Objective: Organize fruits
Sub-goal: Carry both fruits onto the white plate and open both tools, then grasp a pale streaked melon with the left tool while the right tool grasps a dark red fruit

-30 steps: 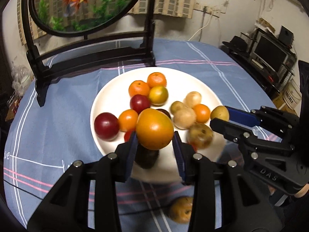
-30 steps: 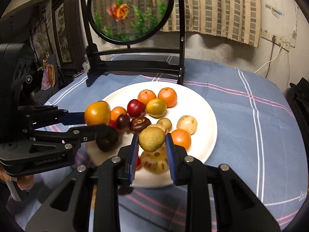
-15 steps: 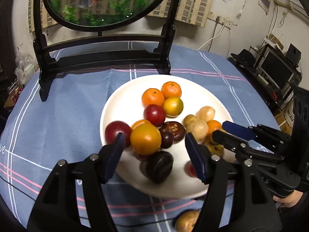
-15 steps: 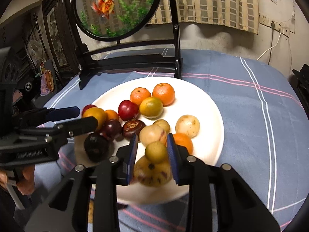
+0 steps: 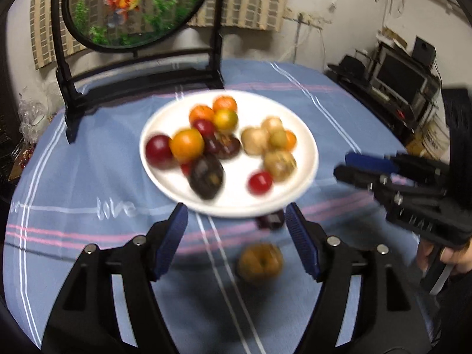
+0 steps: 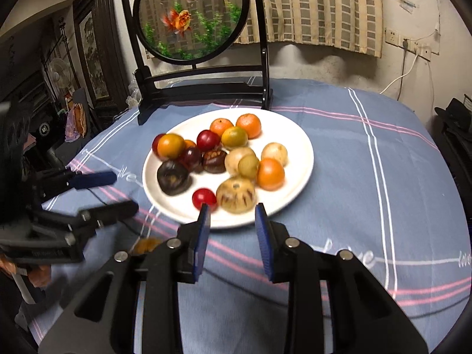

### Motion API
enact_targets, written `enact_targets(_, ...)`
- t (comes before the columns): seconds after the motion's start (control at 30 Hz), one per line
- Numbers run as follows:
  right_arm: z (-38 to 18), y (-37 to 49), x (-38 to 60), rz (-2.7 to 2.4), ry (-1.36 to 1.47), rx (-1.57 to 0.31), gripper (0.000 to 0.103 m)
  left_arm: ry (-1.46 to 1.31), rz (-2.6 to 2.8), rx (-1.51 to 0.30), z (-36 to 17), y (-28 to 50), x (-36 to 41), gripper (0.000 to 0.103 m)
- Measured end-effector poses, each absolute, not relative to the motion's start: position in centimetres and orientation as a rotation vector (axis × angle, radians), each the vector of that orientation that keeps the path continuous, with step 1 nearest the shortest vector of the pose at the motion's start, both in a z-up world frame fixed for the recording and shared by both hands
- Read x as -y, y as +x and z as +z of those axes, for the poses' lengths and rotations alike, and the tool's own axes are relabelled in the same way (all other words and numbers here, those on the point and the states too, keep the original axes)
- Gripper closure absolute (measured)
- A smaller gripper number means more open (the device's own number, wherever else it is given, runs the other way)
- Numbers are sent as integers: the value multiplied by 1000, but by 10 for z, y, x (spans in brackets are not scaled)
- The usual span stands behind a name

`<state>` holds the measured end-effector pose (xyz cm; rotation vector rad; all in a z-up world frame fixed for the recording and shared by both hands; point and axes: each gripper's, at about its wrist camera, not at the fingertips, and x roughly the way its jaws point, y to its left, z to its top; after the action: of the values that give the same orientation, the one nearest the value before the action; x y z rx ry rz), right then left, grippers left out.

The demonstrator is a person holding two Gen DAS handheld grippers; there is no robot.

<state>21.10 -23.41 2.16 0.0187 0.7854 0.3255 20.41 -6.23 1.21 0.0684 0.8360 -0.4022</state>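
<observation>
Plate (image 6: 303,174): mid-worktop, heaped with fruit.
Your left hand-held gripper (image 5: 236,233): wide open, empty, at plate's near rim.
Your right hand-held gripper (image 6: 232,227): parted, empty.
Orange fruit (image 5: 260,262): on cloth, off plate.

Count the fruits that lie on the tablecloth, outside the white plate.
2. A brownish-orange fruit lies nearest the camera; a small dark fruit sits by the white plate's near rim. More may be hidden.

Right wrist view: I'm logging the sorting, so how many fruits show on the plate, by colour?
orange fruits: 5
yellow-green fruits: 2
red fruits: 3
dark purple-brown fruits: 3
tan fruits: 3
Total: 16 visible on the white plate
</observation>
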Motion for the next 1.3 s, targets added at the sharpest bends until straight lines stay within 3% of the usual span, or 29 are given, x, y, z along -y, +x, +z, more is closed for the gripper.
enact_targets(0.4,8,172,243,327,43,-818,71,95,-426,-929,-32,178,84,39)
enact_targets(0.53,3,175,236,346,28,-838,71,137,-384,-913,-41,183,85,58)
enact_targets(1.3,-49,241,158,323,-81,-941,69,126,-402,-908,-41,190,44,59)
